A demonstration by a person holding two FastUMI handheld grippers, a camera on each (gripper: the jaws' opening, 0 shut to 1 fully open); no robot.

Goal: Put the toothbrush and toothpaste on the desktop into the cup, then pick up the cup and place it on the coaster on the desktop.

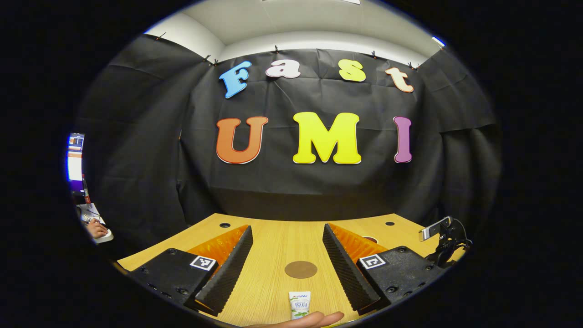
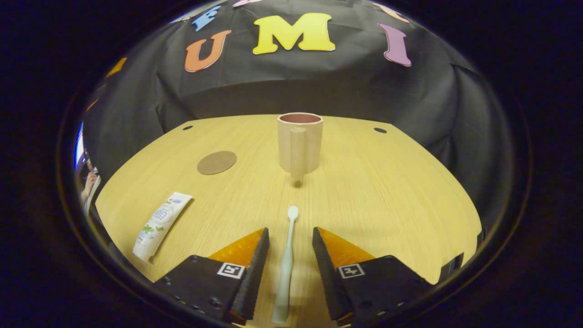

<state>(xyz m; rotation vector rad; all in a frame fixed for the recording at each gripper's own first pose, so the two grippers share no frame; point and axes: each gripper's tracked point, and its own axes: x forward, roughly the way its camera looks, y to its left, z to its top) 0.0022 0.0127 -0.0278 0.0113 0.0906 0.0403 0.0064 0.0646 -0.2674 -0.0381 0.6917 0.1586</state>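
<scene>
A white toothbrush (image 2: 287, 264) lies on the wooden desktop (image 2: 387, 191), head pointing toward the beige cup (image 2: 299, 143). My right gripper (image 2: 290, 230) is open, low over the desk, one finger on each side of the brush handle, neither touching it. The cup stands upright beyond the brush, handle facing me. The toothpaste tube (image 2: 161, 225) lies at the left, and the round brown coaster (image 2: 217, 162) lies behind it. My left gripper (image 1: 288, 227) is open with nothing in it; ahead of it lie the coaster (image 1: 300, 269) and, nearer, the toothpaste (image 1: 299, 304).
A person's finger (image 1: 314, 320) shows at the bottom edge by the toothpaste. A small device on a stand with cables (image 1: 439, 230) sits at the desk's right edge. Small dark holes (image 2: 380, 130) mark the desk's far corners. Another person's hand (image 1: 96, 228) rests outside the booth, far left.
</scene>
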